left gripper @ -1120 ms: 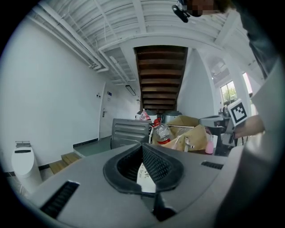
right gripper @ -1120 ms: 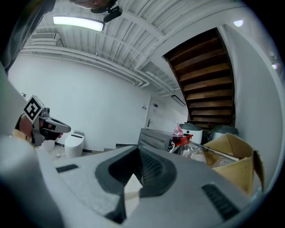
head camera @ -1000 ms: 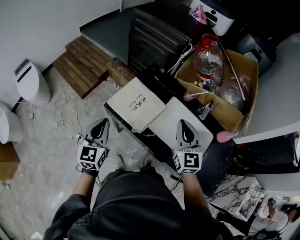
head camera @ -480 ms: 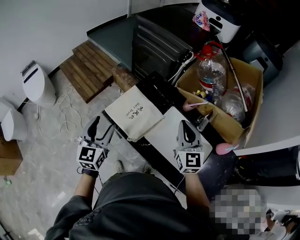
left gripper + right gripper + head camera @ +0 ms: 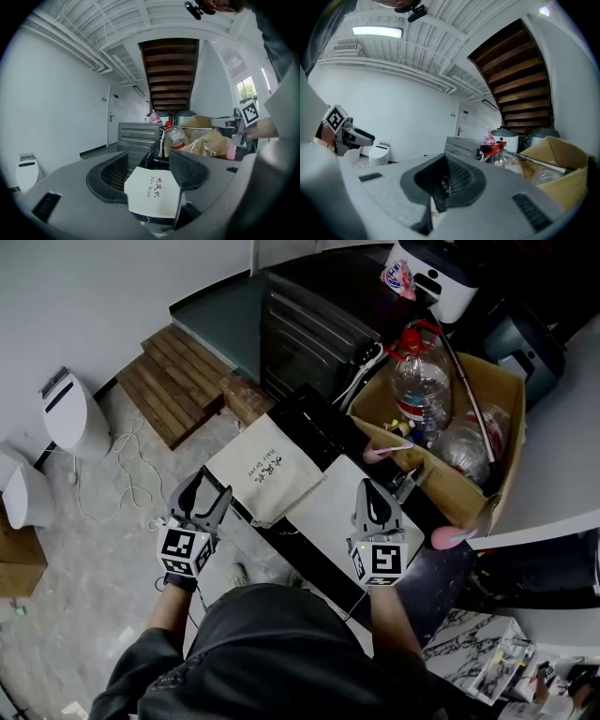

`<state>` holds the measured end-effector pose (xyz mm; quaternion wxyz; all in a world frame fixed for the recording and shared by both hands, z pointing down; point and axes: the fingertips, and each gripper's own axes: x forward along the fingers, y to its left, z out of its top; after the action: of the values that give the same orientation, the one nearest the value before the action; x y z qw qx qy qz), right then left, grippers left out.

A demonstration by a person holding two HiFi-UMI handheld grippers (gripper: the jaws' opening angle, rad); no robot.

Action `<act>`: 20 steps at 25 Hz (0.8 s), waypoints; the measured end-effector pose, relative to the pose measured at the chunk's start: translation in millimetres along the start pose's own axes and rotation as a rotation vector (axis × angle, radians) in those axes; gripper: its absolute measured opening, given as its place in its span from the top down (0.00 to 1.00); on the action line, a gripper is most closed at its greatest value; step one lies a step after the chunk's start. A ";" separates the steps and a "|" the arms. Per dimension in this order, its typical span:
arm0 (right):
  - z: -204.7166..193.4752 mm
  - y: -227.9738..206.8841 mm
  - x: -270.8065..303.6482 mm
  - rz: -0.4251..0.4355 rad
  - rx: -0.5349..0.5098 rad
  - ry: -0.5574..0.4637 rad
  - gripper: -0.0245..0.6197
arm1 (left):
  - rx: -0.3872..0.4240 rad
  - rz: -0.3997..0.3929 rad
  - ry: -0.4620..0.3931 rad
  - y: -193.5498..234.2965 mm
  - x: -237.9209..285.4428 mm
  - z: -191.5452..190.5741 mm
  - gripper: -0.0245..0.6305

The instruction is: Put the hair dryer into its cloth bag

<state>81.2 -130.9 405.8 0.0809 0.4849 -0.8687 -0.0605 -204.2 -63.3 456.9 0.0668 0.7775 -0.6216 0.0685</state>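
Cloth bag [image 5: 265, 468], cream with a line of dark print, lies flat on the dark tabletop [image 5: 300, 545], one corner hanging slightly over the near edge. The left gripper [image 5: 206, 491] sits just beside the bag's near-left edge, pointing at it almost level and apart from the fabric. Its jaws have just been opening and now stand wide. In the left gripper view the bag fills the gap between the two ribbed pads [image 5: 112, 174], but neither pad presses on it. Past the bag's far edge in that view lies a black barrel-shaped body, apparently the hair dryer [image 5: 154, 161], resting on the tabletop outside the bag and well beyond the jaws. The right gripper [image 5: 373, 488] hovers to the right over a white sheet [image 5: 333, 493] that lies touching the bag's right edge. Its jaws are closed together, and the right gripper view shows nothing large held between them, only a small coiled spring in the recess behind them. Beyond the sheet stands an open cardboard box [image 5: 497, 390] holding a clear plastic bottle [image 5: 419, 371] with a red cap. A dark ribbed metal cabinet [image 5: 309, 329] stands behind the tabletop, and wooden steps [image 5: 178, 381] lie on the floor to the left.
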 end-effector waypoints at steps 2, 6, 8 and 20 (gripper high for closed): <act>-0.7 -5.3 -3.1 -0.014 0.000 0.001 0.96 | 0.019 -0.033 0.021 -10.1 10.0 -4.5 0.55; -5.0 -22.5 -14.5 -0.059 0.002 0.009 0.96 | 0.058 -0.105 0.059 -34.7 32.4 -13.5 0.55; -6.8 -32.2 -21.7 -0.084 0.003 0.013 0.96 | 0.076 -0.142 0.080 -47.7 43.5 -19.5 0.55; -27.4 -98.6 -82.6 -0.271 0.020 0.069 0.96 | 0.214 -0.348 0.238 -124.1 104.2 -81.2 0.55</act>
<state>211.5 -112.7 407.8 0.0972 0.6004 -0.7925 -0.0454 -62.3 -120.7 554.0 0.0673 0.8620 -0.4552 0.2126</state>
